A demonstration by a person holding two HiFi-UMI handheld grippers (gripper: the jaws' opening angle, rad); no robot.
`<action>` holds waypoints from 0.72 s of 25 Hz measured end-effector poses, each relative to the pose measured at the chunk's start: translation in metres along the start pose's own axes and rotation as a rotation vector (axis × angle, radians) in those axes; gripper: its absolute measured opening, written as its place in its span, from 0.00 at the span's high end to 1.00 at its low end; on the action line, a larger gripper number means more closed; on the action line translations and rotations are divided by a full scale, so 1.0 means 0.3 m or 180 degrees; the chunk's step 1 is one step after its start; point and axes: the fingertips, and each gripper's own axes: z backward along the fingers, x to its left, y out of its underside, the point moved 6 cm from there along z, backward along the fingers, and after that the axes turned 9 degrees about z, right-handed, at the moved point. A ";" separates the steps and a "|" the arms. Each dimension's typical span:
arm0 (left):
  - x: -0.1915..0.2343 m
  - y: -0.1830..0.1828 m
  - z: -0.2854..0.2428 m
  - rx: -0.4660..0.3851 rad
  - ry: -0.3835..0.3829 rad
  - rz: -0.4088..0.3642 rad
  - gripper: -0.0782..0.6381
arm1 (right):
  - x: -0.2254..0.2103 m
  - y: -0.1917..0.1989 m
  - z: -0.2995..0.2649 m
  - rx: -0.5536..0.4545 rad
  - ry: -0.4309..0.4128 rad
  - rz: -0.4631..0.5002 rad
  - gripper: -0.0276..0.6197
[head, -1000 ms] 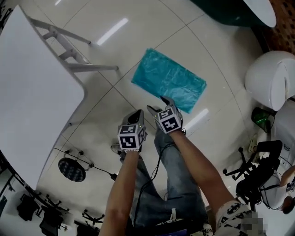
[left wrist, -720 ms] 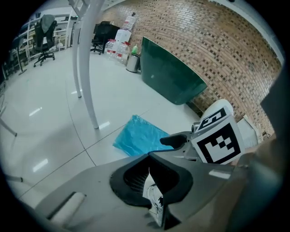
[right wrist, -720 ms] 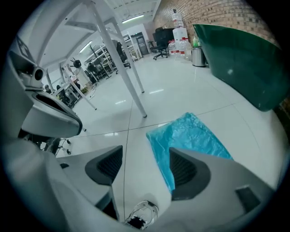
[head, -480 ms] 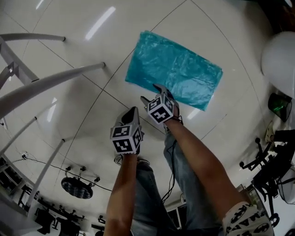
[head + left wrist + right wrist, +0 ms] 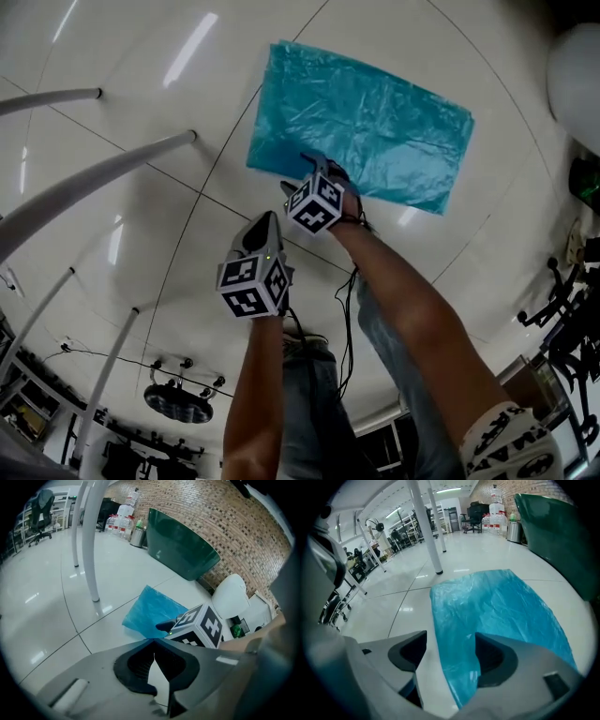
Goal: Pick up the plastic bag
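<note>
A blue plastic bag (image 5: 375,122) lies flat on the glossy tiled floor. My right gripper (image 5: 302,174) hangs over the bag's near left corner, pointing steeply down. Its jaws are open, and in the right gripper view the bag's (image 5: 497,606) long edge runs between them (image 5: 450,651); whether the fingers touch it I cannot tell. My left gripper (image 5: 267,223) is nearer to me, over bare floor short of the bag. In the left gripper view its tips (image 5: 152,641) meet with nothing held, and the bag (image 5: 150,609) lies ahead beside the right gripper's marker cube (image 5: 199,625).
White table legs (image 5: 94,178) slant across the left of the floor. A white rounded object (image 5: 577,80) sits at the far right. A dark green curved panel (image 5: 180,550) stands before the brick wall, with bottles and a bin (image 5: 136,536) beside it. A cable (image 5: 352,309) trails by my legs.
Both grippers have sunk toward the floor and the bag looms larger. The right gripper has come over the bag's near corner; the left has followed lower, short of it.
</note>
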 end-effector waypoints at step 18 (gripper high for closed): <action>-0.008 0.107 0.027 0.0007 -0.0005 0.0162 0.89 | -0.081 0.047 -0.033 0.0322 0.0024 0.0119 0.93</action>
